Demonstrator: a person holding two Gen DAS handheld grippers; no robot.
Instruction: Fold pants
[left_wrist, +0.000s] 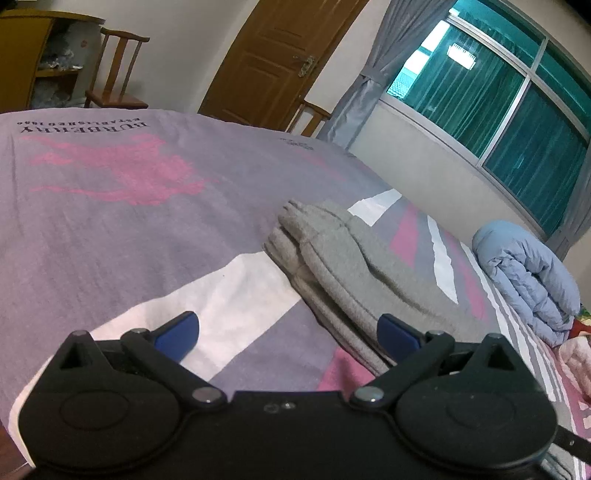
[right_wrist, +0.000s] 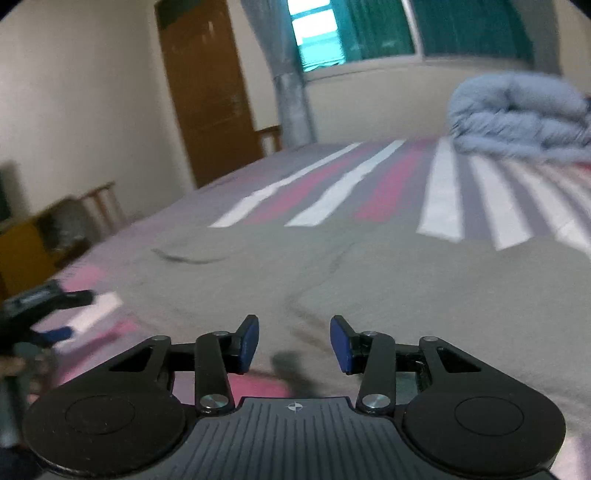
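Note:
The grey pants (left_wrist: 332, 251) lie folded into a thick stack on the bed sheet (left_wrist: 129, 221), right of centre in the left wrist view. My left gripper (left_wrist: 286, 321) is open wide just in front of the stack's near end, its right blue pad (left_wrist: 397, 332) over the pants' edge, and it holds nothing. In the right wrist view the grey pants (right_wrist: 332, 266) fill the middle, blurred. My right gripper (right_wrist: 294, 321) hovers low over them with its jaws partly apart and no cloth pinched. The left gripper (right_wrist: 62, 314) shows at the far left, open.
A rolled light-blue duvet (left_wrist: 524, 273) (right_wrist: 517, 114) lies at the bed's far right, under the window (left_wrist: 498, 92). Beyond the bed are a wooden door (left_wrist: 273, 55), wooden chairs (left_wrist: 114, 74) and a grey curtain (left_wrist: 369, 74). Pink bedding (left_wrist: 576, 354) sits at the right edge.

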